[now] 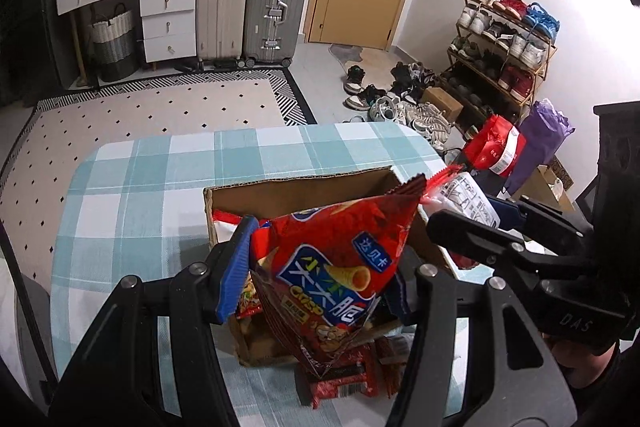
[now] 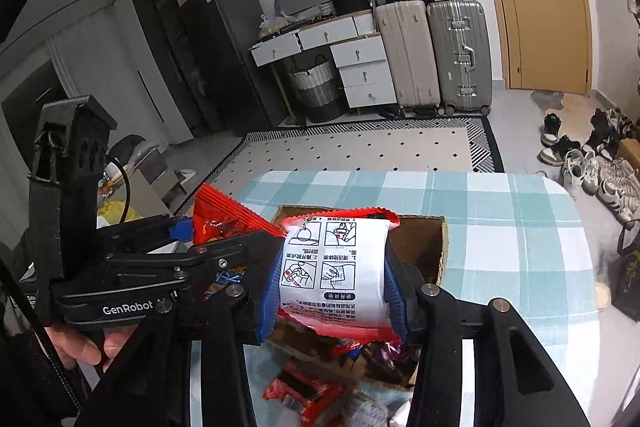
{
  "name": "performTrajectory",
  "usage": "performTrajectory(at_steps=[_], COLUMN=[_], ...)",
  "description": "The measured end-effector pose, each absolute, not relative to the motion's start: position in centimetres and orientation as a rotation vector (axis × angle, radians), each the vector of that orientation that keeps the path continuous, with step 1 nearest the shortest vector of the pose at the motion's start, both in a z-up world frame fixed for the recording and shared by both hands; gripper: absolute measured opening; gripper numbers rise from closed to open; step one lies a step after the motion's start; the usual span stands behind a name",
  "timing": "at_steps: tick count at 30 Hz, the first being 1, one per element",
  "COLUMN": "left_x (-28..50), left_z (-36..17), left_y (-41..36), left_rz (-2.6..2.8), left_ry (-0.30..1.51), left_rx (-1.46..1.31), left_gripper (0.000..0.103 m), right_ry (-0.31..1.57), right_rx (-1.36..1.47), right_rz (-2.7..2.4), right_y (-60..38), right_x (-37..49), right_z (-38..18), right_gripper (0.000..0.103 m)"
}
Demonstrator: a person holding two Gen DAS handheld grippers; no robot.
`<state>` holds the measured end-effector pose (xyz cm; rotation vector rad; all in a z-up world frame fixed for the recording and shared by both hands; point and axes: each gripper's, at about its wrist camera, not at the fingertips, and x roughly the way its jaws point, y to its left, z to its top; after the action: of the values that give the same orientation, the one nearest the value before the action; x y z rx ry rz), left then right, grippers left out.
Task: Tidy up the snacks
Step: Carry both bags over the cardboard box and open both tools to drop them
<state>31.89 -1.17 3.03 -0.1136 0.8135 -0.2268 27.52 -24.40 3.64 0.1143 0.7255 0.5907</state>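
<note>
Over the cardboard box, the left hand-held gripper is pinching a red crisp bag while the right hand-held gripper, at 3 o'clock, is clamping a white packet.

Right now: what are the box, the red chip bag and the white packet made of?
Box: corrugated cardboard, matte brown; fluting shows along the torn top edge.
Red chip bag, in the left gripper: thin glossy plastic film, likely foil-lined; creases, glare, crimped seal.
White packet, in the right gripper: soft printed plastic film, semi-gloss, red crimped ends; bulges between the pads.
</note>
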Motion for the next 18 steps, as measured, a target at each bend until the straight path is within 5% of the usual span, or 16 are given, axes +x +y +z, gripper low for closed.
performTrajectory(at_steps=[14, 18], left_x=[35.2, 35.8], left_z=[-0.6, -1.1], left_y=[-1.7, -1.4], left_rz=[-0.232, -0.192], left_ry=[0.852, 0.878], left_rx=[-0.108, -0.086], left_gripper=[0.055, 0.073], right_ry=[0.768, 0.766], right_rx=[0.09, 0.089], right_rz=[0.554, 0.54], right_y=[-23.9, -24.0], right_x=[31.5, 31.7], right_z=[-0.1, -0.3], right_gripper=[0.046, 0.061])
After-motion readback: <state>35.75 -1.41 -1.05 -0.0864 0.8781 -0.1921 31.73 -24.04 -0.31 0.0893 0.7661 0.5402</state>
